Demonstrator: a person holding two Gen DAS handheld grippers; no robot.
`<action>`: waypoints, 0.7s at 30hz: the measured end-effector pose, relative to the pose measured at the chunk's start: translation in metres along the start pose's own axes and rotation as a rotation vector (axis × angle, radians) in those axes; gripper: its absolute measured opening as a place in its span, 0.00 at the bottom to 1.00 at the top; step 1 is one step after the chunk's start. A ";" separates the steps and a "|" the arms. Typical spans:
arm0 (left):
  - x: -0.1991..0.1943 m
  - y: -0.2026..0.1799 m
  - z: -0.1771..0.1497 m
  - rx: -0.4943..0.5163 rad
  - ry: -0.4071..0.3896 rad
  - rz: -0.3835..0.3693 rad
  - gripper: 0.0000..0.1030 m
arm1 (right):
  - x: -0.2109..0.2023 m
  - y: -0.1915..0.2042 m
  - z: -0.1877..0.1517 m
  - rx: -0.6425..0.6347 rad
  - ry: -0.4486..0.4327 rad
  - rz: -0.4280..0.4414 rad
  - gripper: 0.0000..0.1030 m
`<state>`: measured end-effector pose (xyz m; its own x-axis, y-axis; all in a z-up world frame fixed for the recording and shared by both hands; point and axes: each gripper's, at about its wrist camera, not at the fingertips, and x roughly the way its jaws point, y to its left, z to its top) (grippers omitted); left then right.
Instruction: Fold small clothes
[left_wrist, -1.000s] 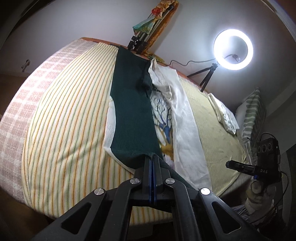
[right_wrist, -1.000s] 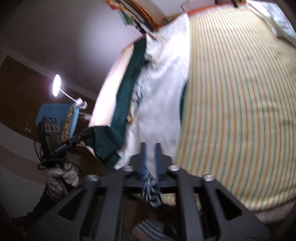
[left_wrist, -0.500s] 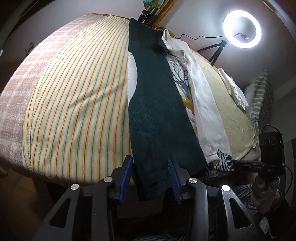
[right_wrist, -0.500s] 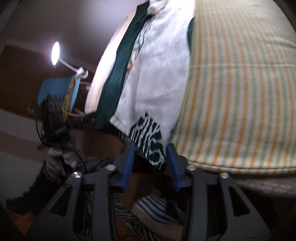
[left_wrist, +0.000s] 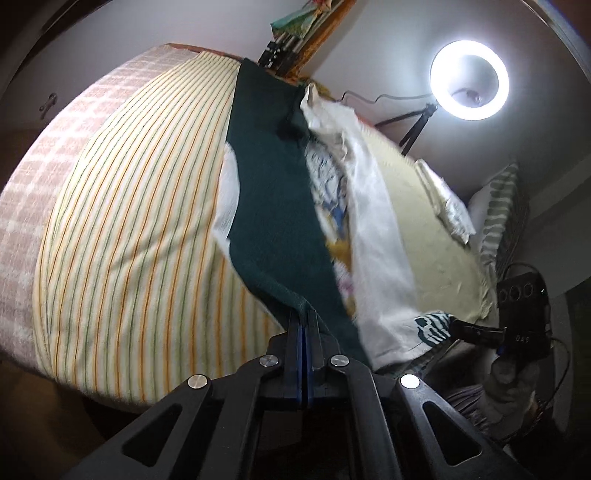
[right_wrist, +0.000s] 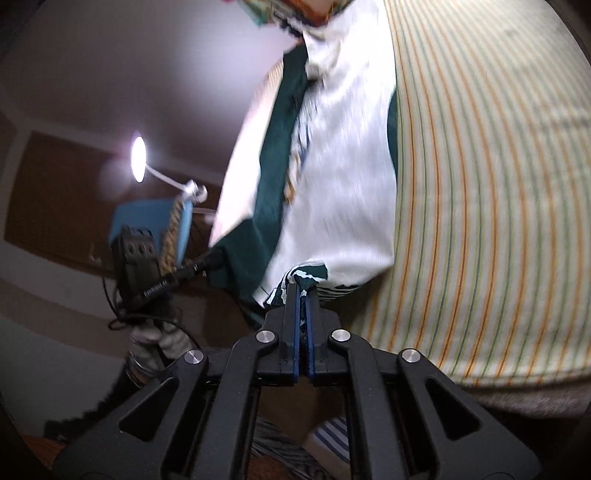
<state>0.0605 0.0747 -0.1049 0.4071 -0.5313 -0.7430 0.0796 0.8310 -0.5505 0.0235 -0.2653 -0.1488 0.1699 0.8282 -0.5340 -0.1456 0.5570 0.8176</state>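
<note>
The garment (left_wrist: 273, 206) lay stretched on the striped bedspread (left_wrist: 129, 221), its long axis running from the bed's near edge, where you stood, away toward the far edge by the wall. Its dark green panel lay along the left and its white panel (right_wrist: 343, 166) along the right, with a printed strip between them. Your left gripper (left_wrist: 303, 317) had its jaws clenched on the near corner of the green panel. Your right gripper (right_wrist: 302, 291) had its jaws pinched on the green-and-white patterned hem (right_wrist: 303, 275) at the near end of the white panel. Both held ends sat just at the bed's near edge. On the right gripper's body, seen from the left wrist, the letters "DAS" (left_wrist: 521, 338) could be read; the lettering on the left gripper's arm was too blurred to read. A ring light (left_wrist: 469, 79) glowed beyond the bed.
</note>
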 end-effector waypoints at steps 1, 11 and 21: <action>-0.001 -0.001 0.007 -0.010 -0.009 -0.011 0.00 | -0.004 -0.001 0.007 0.003 -0.017 0.005 0.04; 0.007 -0.004 0.073 -0.048 -0.090 -0.008 0.00 | -0.003 0.012 0.076 -0.037 -0.117 -0.036 0.04; 0.053 0.020 0.132 -0.094 -0.088 0.062 0.00 | 0.019 -0.017 0.142 0.028 -0.148 -0.071 0.04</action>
<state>0.2034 0.0850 -0.1051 0.4868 -0.4593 -0.7430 -0.0320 0.8406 -0.5406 0.1675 -0.2671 -0.1422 0.3206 0.7674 -0.5552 -0.1009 0.6105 0.7856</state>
